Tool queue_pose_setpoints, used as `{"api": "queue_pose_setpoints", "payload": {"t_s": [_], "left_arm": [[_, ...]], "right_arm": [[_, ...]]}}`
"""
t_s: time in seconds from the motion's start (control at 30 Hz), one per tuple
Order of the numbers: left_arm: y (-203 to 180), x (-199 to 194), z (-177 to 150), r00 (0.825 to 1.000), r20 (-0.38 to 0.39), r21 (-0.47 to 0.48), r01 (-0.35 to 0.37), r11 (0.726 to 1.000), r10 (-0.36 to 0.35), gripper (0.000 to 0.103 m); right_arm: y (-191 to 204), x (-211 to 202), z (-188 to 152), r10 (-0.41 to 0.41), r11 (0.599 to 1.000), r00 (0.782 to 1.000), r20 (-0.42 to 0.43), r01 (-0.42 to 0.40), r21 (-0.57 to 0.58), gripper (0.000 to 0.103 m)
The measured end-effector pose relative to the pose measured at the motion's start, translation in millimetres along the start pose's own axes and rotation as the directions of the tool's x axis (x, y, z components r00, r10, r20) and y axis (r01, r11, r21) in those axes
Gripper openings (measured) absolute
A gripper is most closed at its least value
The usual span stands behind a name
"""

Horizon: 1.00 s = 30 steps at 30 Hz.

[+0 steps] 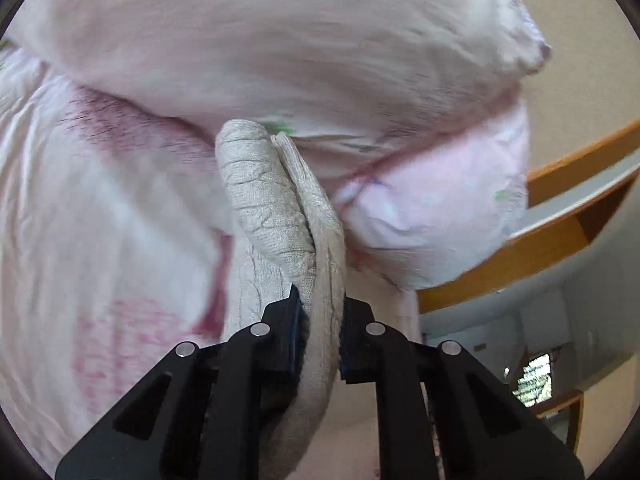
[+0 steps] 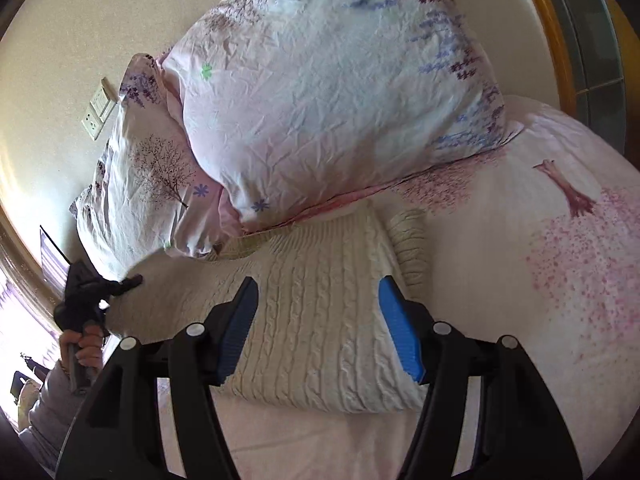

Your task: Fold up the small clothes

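Observation:
A cream cable-knit sweater (image 2: 320,320) lies on the pink bed sheet (image 2: 520,300), partly folded, its far edge against a pillow. My right gripper (image 2: 318,316) is open and empty, its blue pads (image 2: 400,328) spread above the sweater's middle. My left gripper (image 1: 322,320) is shut on a fold of the sweater (image 1: 276,208), which sticks up between its jaws in the left wrist view. In the right wrist view the left gripper (image 2: 128,282) shows at the sweater's left side, held by a hand (image 2: 86,348).
Two floral pillows (image 2: 320,92) lie stacked beyond the sweater, and also fill the left wrist view (image 1: 280,40). A wall with a switch plate (image 2: 98,108) is behind them. A wooden bed frame (image 1: 560,216) runs at the right. The printed sheet spreads right of the sweater.

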<state>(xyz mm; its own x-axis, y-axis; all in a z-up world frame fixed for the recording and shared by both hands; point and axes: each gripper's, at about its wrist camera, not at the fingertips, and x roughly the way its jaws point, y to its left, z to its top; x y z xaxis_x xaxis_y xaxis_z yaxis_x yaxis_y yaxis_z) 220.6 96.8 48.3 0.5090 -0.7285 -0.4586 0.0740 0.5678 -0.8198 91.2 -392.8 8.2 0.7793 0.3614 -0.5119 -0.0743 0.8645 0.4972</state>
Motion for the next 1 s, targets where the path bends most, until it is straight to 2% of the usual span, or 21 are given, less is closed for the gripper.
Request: {"api": "queue_pose_setpoints", "payload": {"t_s": [0.07, 0.1, 0.2, 0.27, 0.3, 0.33, 0.37, 0.4, 0.43, 0.5, 0.53, 0.57, 0.6, 0.67, 0.7, 0.73, 0.8, 0.93, 1.0], "left_arm": [[-53.6, 22.8, -8.6, 0.994, -0.035, 0.072, 0.109, 0.991, -0.107, 0.013], [-75.9, 40.8, -14.3, 0.984, -0.065, 0.083, 0.169, 0.982, -0.164, 0.013], [-121.0, 125.1, -40.2, 0.933, -0.153, -0.001, 0.329, 0.944, -0.325, 0.016], [-131.3, 188.6, -57.7, 0.874, -0.259, -0.132, 0.389, 0.912, -0.411, 0.028], [-130.1, 214.8, -66.7, 0.834, -0.309, -0.219, 0.406, 0.887, -0.458, 0.028], [-127.3, 228.5, -74.6, 0.805, -0.338, -0.289, 0.404, 0.868, -0.487, 0.028], [-125.9, 229.0, -78.3, 0.806, -0.346, -0.294, 0.394, 0.871, -0.481, 0.028], [-126.8, 219.7, -76.6, 0.819, -0.343, -0.235, 0.400, 0.886, -0.461, 0.031], [-126.5, 204.4, -71.6, 0.846, -0.328, -0.151, 0.391, 0.908, -0.420, 0.037], [-115.8, 164.7, -58.7, 0.927, -0.238, -0.015, 0.295, 0.955, -0.290, 0.070], [-108.7, 147.1, -52.5, 0.960, -0.180, 0.042, 0.223, 0.974, -0.213, 0.073], [-98.7, 130.6, -44.1, 0.982, -0.138, 0.097, 0.143, 0.985, -0.129, 0.074], [-90.8, 123.3, -40.3, 0.991, -0.124, 0.132, 0.069, 0.989, -0.052, 0.074], [-74.1, 122.7, -38.4, 0.986, -0.132, 0.153, -0.080, 0.985, 0.100, 0.076], [-65.3, 124.6, -41.0, 0.975, -0.150, 0.155, -0.139, 0.978, 0.162, 0.077], [-56.3, 125.3, -44.3, 0.965, -0.178, 0.160, -0.167, 0.973, 0.195, 0.077], [-44.5, 129.0, -52.5, 0.952, -0.219, 0.173, -0.180, 0.968, 0.216, 0.077], [-43.9, 157.4, -63.7, 0.931, -0.246, 0.211, -0.221, 0.952, 0.271, 0.082], [-43.7, 166.0, -68.0, 0.930, -0.221, 0.229, -0.244, 0.942, 0.295, 0.091]], "right_arm": [[-10.8, -15.8, 2.5, -0.029, 1.000, 0.999, 0.044, 0.029, 0.012, 0.062], [-17.2, -23.5, 3.8, -0.041, 0.999, 0.997, 0.068, 0.039, 0.028, 0.062], [-37.7, -35.7, 8.4, -0.065, 0.993, 0.991, 0.113, 0.053, 0.106, 0.062], [-47.4, -33.1, 11.1, -0.092, 0.988, 0.991, 0.098, 0.079, 0.133, 0.062], [-53.1, -30.4, 11.9, -0.098, 0.986, 0.992, 0.075, 0.087, 0.142, 0.062], [-58.6, -28.1, 12.6, -0.093, 0.985, 0.995, 0.046, 0.085, 0.151, 0.062], [-62.8, -26.2, 14.0, -0.084, 0.984, 0.996, 0.016, 0.081, 0.158, 0.067], [-67.5, -24.7, 15.7, -0.069, 0.984, 0.998, -0.010, 0.069, 0.162, 0.077], [-71.5, -22.4, 18.1, -0.052, 0.984, 0.998, -0.026, 0.055, 0.167, 0.081], [-83.2, -12.9, 24.6, -0.002, 0.978, 0.998, -0.065, 0.015, 0.210, 0.089], [-89.2, -3.6, 28.4, 0.041, 0.970, 0.995, -0.094, -0.017, 0.244, 0.089], [-94.4, 7.9, 32.1, 0.077, 0.960, 0.989, -0.127, -0.039, 0.277, 0.089], [-99.0, 21.5, 35.4, 0.107, 0.949, 0.981, -0.164, -0.052, 0.311, 0.089], [-103.3, 49.7, 40.0, 0.140, 0.933, 0.960, -0.243, -0.046, 0.356, 0.089], [-104.4, 62.6, 41.9, 0.147, 0.928, 0.949, -0.278, -0.036, 0.370, 0.089], [-104.9, 74.5, 42.6, 0.160, 0.924, 0.939, -0.305, -0.033, 0.382, 0.089], [-104.1, 91.8, 42.0, 0.178, 0.918, 0.921, -0.345, -0.029, 0.397, 0.089], [-99.2, 109.0, 38.2, 0.223, 0.909, 0.901, -0.373, -0.054, 0.413, 0.088], [-95.2, 110.6, 36.5, 0.218, 0.917, 0.901, -0.375, -0.057, 0.396, 0.083]]}}
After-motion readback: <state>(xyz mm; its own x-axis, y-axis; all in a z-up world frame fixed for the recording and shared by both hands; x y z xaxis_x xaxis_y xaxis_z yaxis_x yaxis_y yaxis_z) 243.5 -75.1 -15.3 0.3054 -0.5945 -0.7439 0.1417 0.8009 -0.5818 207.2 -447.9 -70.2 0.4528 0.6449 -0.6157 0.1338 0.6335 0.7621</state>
